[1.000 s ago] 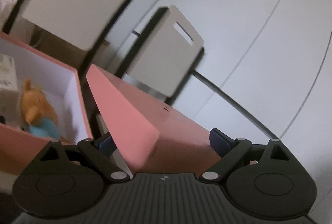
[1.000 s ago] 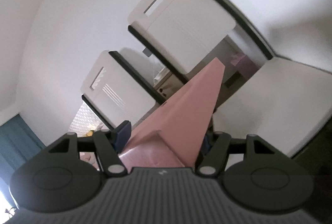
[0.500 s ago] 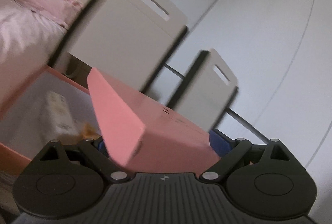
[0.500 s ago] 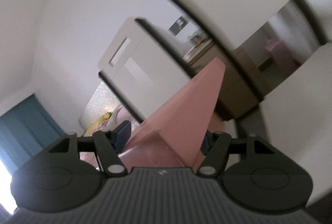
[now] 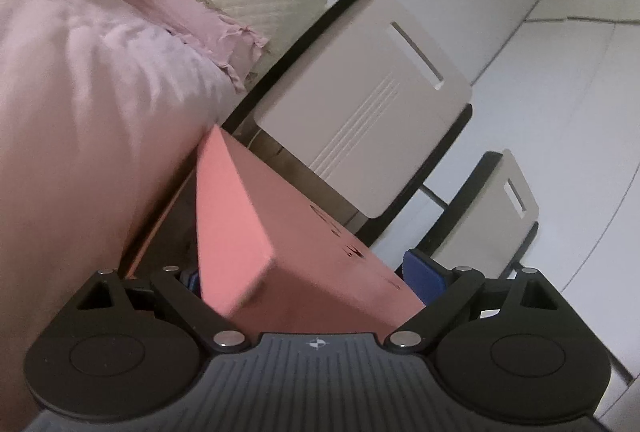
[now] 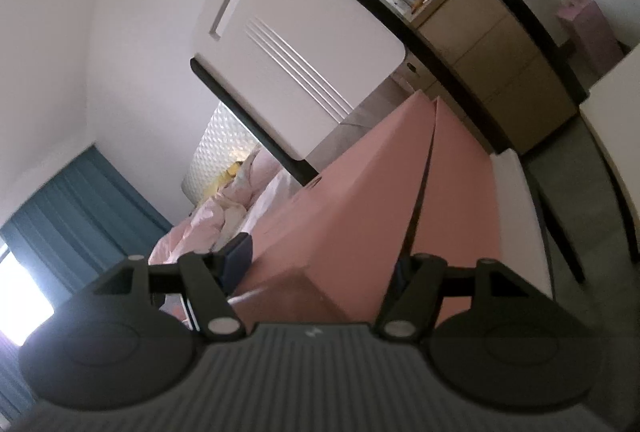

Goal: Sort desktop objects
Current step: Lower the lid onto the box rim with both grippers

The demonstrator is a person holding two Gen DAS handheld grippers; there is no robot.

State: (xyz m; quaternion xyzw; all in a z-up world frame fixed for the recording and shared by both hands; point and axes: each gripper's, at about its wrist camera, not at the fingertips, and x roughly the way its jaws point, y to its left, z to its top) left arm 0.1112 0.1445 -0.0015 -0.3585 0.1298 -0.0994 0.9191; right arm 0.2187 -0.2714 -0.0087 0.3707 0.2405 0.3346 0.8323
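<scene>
A pink cardboard lid (image 5: 320, 224) with small dark lettering on top is carried by both grippers. In the left wrist view one corner of it lies between the fingers of my left gripper (image 5: 308, 272), whose wide-set blue pads (image 5: 424, 278) press on its sides. A thin pink box rim (image 5: 158, 220) and a dark gap show under the lid's left edge. In the right wrist view my right gripper (image 6: 320, 262) holds the lid (image 6: 360, 192) at another corner. Its jaws are opening, with the pads still against the lid. A pink box wall (image 6: 460, 192) lies just beyond a dark seam.
A bed with a pink duvet (image 5: 80, 112) fills the left of the left wrist view. Two white chair backs (image 5: 360, 112) (image 5: 496, 208) stand behind the lid. The right wrist view shows a chair back (image 6: 296, 44), a wooden drawer cabinet (image 6: 492, 44) and a blue curtain (image 6: 72, 208).
Both grippers have swung sideways and down with the lid. The open box with its toy and white item has left the left wrist view; the bed now fills that side.
</scene>
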